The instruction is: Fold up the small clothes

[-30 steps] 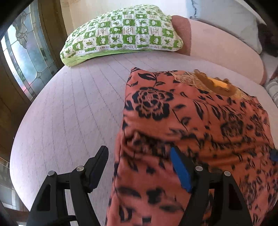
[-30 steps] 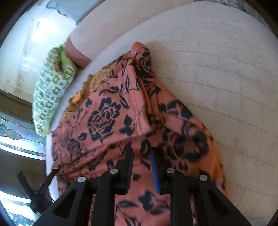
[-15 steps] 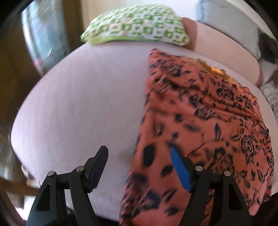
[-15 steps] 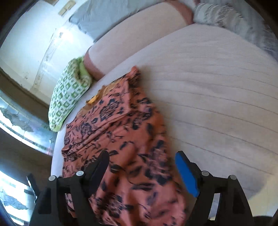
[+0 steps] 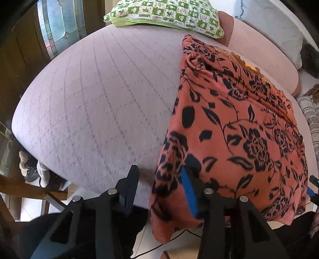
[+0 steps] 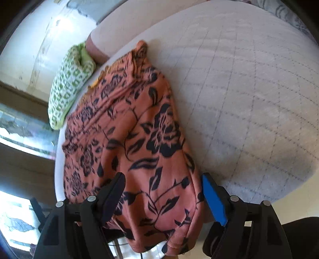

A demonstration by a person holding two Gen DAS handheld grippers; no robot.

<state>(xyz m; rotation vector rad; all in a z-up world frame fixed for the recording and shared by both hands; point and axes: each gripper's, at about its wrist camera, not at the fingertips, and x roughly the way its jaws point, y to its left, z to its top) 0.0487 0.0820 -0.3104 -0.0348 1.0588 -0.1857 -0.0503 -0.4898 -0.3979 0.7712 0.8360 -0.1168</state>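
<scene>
1. Left gripper has its jaws spread wide, nothing held. The right gripper is the same, gaping over the cloth's near end.
2. The orange floral garment lies on the quilted bed, its near edge drooping off the side.
3. Further back there's a green checked pillow.

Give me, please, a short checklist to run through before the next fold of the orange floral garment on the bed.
1. Left gripper open: ok.
2. Right gripper open: ok.
3. Orange floral garment released by both: ok.
4. Garment fully on the bed: not ok, its near edge hangs over the side.
5. Garment lies flat: not ok, bunched at the far corner.
6. Green pillow apart from the garment: ok.
</scene>
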